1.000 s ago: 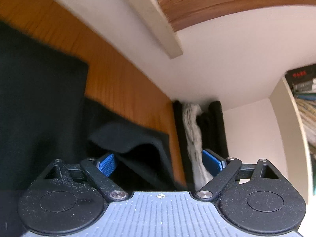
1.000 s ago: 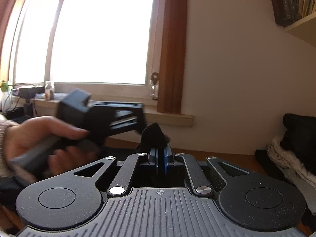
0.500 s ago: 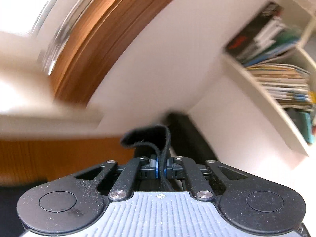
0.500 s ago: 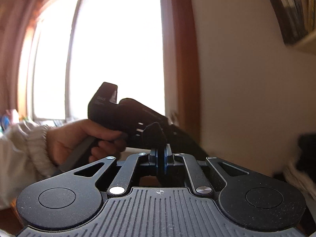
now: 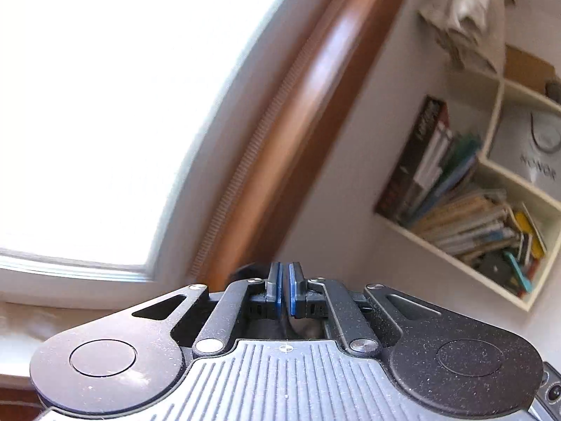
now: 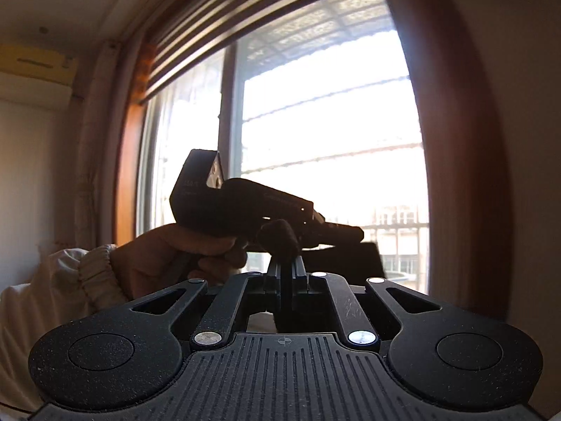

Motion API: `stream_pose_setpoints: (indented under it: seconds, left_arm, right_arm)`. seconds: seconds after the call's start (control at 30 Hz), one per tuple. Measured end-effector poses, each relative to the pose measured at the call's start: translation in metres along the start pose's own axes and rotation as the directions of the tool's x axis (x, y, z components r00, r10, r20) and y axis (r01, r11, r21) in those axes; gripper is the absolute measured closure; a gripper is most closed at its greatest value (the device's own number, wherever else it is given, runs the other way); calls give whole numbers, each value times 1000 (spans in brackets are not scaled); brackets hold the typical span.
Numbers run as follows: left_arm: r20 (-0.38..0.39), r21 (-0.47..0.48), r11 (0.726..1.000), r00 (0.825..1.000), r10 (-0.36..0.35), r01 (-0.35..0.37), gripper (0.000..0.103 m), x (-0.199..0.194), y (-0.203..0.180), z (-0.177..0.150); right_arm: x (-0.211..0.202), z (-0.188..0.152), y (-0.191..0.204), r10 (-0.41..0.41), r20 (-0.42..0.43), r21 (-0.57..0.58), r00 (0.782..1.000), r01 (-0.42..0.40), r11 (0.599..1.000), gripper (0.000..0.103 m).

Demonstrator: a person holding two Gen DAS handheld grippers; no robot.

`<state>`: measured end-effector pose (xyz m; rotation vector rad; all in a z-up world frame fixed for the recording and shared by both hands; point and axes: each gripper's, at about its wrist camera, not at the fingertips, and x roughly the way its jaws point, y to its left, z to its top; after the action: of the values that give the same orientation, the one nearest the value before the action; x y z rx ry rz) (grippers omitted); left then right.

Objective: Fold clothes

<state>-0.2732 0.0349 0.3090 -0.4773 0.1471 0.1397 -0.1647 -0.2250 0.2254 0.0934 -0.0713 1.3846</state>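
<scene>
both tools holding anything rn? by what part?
Right tool: shut on the black garment, pinched at a bunched edge. Left tool: pads nearly closed; dark cloth shows at them, but the hold point is hidden.

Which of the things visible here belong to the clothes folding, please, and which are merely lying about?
Job in hand:
black garment
left gripper
right gripper
person's hand

Lying about:
books
bookshelf
window
air conditioner
</scene>
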Motion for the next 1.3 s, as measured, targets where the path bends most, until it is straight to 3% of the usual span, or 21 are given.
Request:
stream_pose_setpoints:
  seconds: [0.17, 0.4, 0.5, 0.53, 0.6, 0.77, 0.8, 0.9, 1.0, 1.1, 1.2, 1.3]
  left_arm:
    - [22, -22, 998, 998, 52, -52, 99, -43, 35, 3]
    - [-52, -47, 986, 986, 157, -160, 99, -92, 101, -36]
    - [-92, -65, 975, 974, 206, -213, 98, -114, 131, -57]
    - [-99, -81, 970, 971, 219, -228, 90, -121, 139, -64]
    - [-105, -105, 964, 966, 235, -246, 84, -131, 149, -77]
    - [-138, -141, 953, 959, 249, -268, 84, -142, 166, -106]
    - [-147, -146, 951, 957, 250, -271, 81, -143, 169, -111]
    - [-150, -164, 946, 955, 257, -280, 50, -143, 169, -121]
    - [-114, -223, 936, 961, 253, -273, 45, -149, 166, -131]
    - [-10, -414, 885, 973, 231, -215, 27, -165, 166, -150]
    - [62, -572, 814, 984, 168, -103, 26, -178, 163, -171]
    - [119, -688, 725, 981, 155, -31, 20, -179, 157, -192]
  right_arm:
    - [47, -10, 19, 67, -60, 26, 996, -65, 998, 97]
    - [101, -50, 57, 97, -209, -12, 973, -102, 995, 97]
    - [113, -64, 50, 84, -246, 3, 965, -86, 996, 97]
    - [116, -65, 45, 75, -252, 7, 965, -76, 997, 97]
    - [122, -64, 38, 59, -258, 12, 964, -57, 998, 97]
    - [137, -58, 21, -1, -267, 5, 964, 3, 1000, 97]
    - [139, -60, 21, -13, -270, -1, 963, 13, 1000, 97]
    - [148, -59, 19, -54, -272, -33, 961, 47, 998, 97]
    - [148, -57, 16, -89, -262, -42, 961, 80, 996, 97]
    - [144, -61, 16, -103, -260, -51, 960, 93, 994, 97]
    - [147, -66, 18, -98, -265, -48, 959, 88, 995, 97]
    - [150, -70, 20, -93, -271, -46, 958, 83, 995, 97]
